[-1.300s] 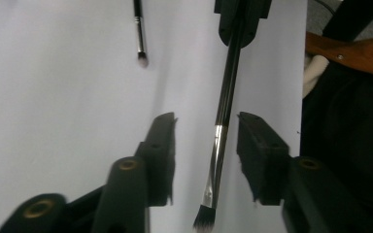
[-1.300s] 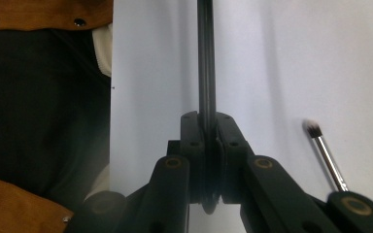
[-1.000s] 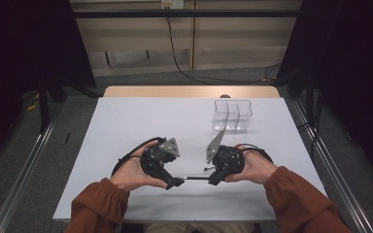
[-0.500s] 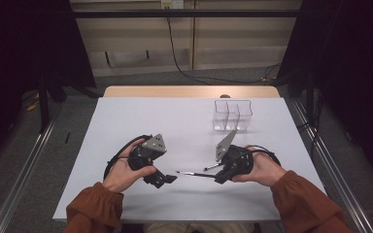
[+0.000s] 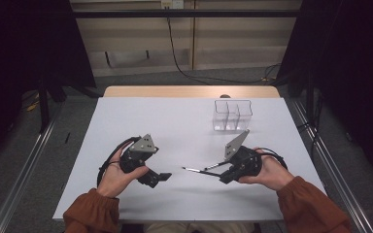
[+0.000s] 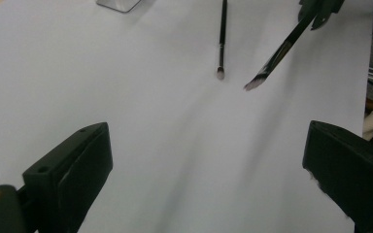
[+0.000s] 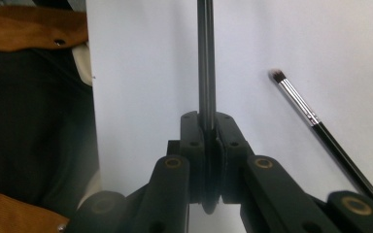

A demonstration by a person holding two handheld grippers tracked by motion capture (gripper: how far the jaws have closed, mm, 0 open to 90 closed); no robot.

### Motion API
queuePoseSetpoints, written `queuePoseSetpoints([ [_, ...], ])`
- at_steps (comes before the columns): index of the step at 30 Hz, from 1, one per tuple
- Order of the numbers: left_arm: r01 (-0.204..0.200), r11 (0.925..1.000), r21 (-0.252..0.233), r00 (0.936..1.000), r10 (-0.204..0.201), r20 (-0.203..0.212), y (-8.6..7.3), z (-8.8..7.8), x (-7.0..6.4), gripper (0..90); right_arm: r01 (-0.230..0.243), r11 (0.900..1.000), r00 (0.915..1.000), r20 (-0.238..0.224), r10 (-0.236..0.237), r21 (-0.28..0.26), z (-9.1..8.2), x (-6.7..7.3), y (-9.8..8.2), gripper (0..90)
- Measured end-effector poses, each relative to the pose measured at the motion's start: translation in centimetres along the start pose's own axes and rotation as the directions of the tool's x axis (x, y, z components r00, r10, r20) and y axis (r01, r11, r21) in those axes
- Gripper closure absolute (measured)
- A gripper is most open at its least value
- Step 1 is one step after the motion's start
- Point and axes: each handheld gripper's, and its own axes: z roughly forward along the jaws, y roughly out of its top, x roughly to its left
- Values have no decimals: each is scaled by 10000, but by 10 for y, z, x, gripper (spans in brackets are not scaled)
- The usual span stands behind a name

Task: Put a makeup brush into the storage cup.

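My right gripper point(image 5: 223, 175) point(image 7: 208, 119) is shut on a thin black makeup brush point(image 5: 199, 171) point(image 7: 205, 58), which points left, just above the white table. Its angled bristle tip point(image 6: 253, 84) hangs in front of my left gripper point(image 5: 160, 177) point(image 6: 209, 133). That gripper is open, its jaws have just been opening, and nothing is between them. A second black brush point(image 5: 218, 166) point(image 6: 222, 34) point(image 7: 320, 131) with a silver ferrule lies flat on the table just beyond the held one.
A clear plastic organiser point(image 5: 232, 115) with upright compartments stands at the back right of the white table top point(image 5: 175, 121); its corner point(image 6: 119, 4) is visible in the left gripper view. The person's orange sleeves point(image 5: 92, 213) rest at the near edge.
The two hands have drawn apart: the left gripper slid left, away from the brush, with its jaws wider; the right gripper moved right, still shut on the brush.
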Motion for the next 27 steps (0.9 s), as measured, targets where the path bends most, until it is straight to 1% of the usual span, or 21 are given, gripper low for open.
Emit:
queuePoseSetpoints([
  [1, -24, 10000, -19, 10000, 24, -40, 0, 0, -1, 40, -49, 9999, 10000, -1, 49, -104, -1, 1, -2, 840],
  [3, -64, 9999, -83, 9999, 62, -152, -1, -2, -3, 39, -4, 9997, 9999, 128, 7, -246, -1, 3, -5, 840],
  [5, 86, 9997, -244, 9999, -88, -106, -2, -3, -4, 40, -93, 9992, 9999, 121, 98, -394, -2, 4, -7, 840],
  [7, 77, 9997, -227, 9999, -79, -124, -5, -4, -3, 40, -128, 9988, 9998, 168, 136, -476, -2, 5, -8, 840],
  [8, 196, 9995, -263, 9998, -199, -93, -7, -4, -3, 44, -149, 9984, 9997, 160, 158, -540, -1, 5, -9, 840],
  [9, 197, 9994, -282, 9998, -197, -29, -8, -3, -3, 48, -189, 9978, 9997, 169, 200, -635, 0, 5, -10, 840],
  [10, 244, 9994, -260, 9997, -245, -38, -9, -3, -3, 47, -256, 9972, 9996, 135, 266, -699, 0, 4, -11, 840],
  [13, 409, 9982, -442, 9991, -413, -78, -12, -4, -3, 41, -348, 9950, 9992, 155, 364, -937, 2, 4, -13, 840],
  [14, 388, 9982, -458, 9992, -393, -98, -13, -5, -3, 41, -357, 9943, 9992, 169, 376, -1000, 2, 4, -13, 840],
  [17, 520, 9970, -579, 9985, -529, -129, -16, -6, -3, 41, -402, 9917, 9988, 232, 433, -1222, 1, 5, -13, 840],
  [18, 506, 9972, -548, 9987, -507, -16, -17, -7, -3, 41, -453, 9906, 9985, 262, 491, -1293, 2, 5, -13, 840],
  [20, 591, 9962, -644, 9982, -597, -62, -19, -6, -3, 42, -525, 9890, 9977, 360, 579, -1382, 3, 6, -15, 840],
  [21, 656, 9953, -710, 9978, -662, -71, -20, -6, -3, 42, -575, 9871, 9973, 356, 635, -1496, 4, 6, -16, 840],
  [22, 617, 9959, -662, 9980, -625, -98, -20, -6, -2, 41, -635, 9848, 9967, 397, 708, -1614, 4, 6, -17, 840],
  [23, 669, 9953, -695, 9976, -679, -117, -21, -6, -2, 42, -719, 9816, 9959, 408, 803, -1770, 4, 6, -18, 840],
  [24, 721, 9945, -759, 9973, -730, -92, -21, -6, -2, 42, -821, 9777, 9950, 396, 914, -1934, 5, 6, -20, 840],
  [27, 805, 9928, -888, 9963, -829, -234, -23, -6, -1, 41, -1041, 9640, 9924, 378, 1168, -2446, 6, 5, -24, 840],
])
